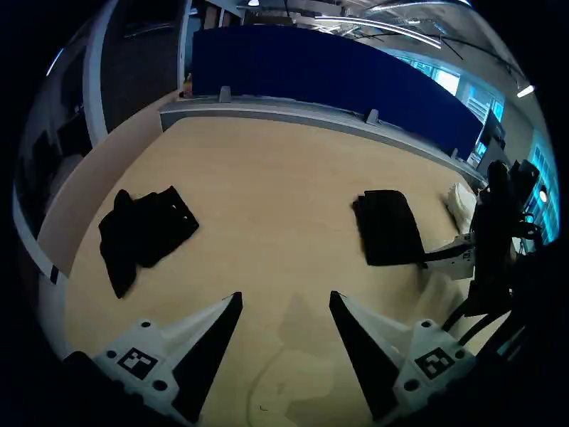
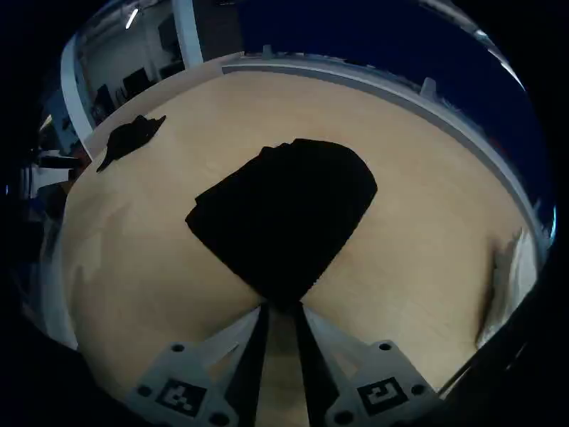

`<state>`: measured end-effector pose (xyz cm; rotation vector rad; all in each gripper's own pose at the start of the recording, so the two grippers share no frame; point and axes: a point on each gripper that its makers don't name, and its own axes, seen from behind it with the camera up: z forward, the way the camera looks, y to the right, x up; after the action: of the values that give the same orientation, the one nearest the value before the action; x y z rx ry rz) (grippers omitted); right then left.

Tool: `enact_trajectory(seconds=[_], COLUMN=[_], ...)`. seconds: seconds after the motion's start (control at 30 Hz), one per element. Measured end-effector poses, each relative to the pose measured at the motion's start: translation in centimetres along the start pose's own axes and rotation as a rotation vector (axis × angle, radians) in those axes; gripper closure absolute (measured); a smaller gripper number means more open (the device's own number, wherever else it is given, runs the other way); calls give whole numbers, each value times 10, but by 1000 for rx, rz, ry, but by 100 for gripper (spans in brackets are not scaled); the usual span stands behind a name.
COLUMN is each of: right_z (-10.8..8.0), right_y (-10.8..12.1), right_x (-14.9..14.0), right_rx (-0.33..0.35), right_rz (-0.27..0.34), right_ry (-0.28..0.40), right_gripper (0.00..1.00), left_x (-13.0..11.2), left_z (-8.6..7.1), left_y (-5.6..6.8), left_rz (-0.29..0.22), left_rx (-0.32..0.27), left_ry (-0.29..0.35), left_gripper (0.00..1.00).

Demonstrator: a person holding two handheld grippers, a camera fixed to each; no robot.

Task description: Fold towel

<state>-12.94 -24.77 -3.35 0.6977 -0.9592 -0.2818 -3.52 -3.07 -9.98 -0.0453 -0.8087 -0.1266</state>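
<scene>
Nearest the lens in the left gripper view, the left tool [image 1: 283, 299] hung released, its two fingers spread wide over bare counter [image 1: 284, 178] with nothing between them. I judged it to be idling there so as to stay clear of the work. Farther off on the right lay the folded towel [image 1: 387, 228], a neat dark oblong flat on the wood. The right tool [image 1: 425, 262] reached in from the right edge to its near right corner. On the far left a crumpled towel [image 1: 146, 231] sat in a loose black heap, well apart from the folded one and probably waiting its turn. A pale bundle [image 1: 462, 203] rested beyond the folded towel, near the blue partition [image 1: 334, 71] that closed off the far side of the counter. In the right gripper view the nearest things were the right tool's [image 2: 283, 307] own fingers, drawn almost together, with the near corner of the folded towel [image 2: 284, 213] running down between their tips. By that narrow gap I took it to be clenched on the corner, likely to steady or shift the piece. This view gave the grip itself, which the left gripper view showed too small to judge. The left gripper view in turn gave the towel's tidy outline and its place between the two other cloths. Here the crumpled towel [image 2: 131, 139] was a small dark shape at the far left, and the pale bundle [image 2: 508, 270] sat at the right rim.
</scene>
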Motion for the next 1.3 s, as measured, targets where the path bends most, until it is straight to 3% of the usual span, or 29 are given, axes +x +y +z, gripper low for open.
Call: enact_trajectory(seconds=[0.17, 0.4, 0.77, 1.07, 1.3], right_z=[0, 1, -9, -41, -86], right_y=[3, 5, 9, 12, 12], right_x=[0, 1, 14, 65, 121], right_rx=[-11, -16, -33, -41, -41], right_rz=[2, 19, 18, 25, 15], right_ry=[3, 13, 57, 169, 282], right_gripper=[85, 92, 96, 96, 96], left_x=[-1, -1, 3, 12, 22], left_z=[0, 0, 2, -1, -5], left_y=[0, 0, 2, 3, 6], left_rz=[0, -2, -1, 2, -1], left_rx=[2, 3, 2, 1, -7], left_ry=[-1, -1, 2, 16, 35], left_gripper=[9, 9, 9, 9, 9])
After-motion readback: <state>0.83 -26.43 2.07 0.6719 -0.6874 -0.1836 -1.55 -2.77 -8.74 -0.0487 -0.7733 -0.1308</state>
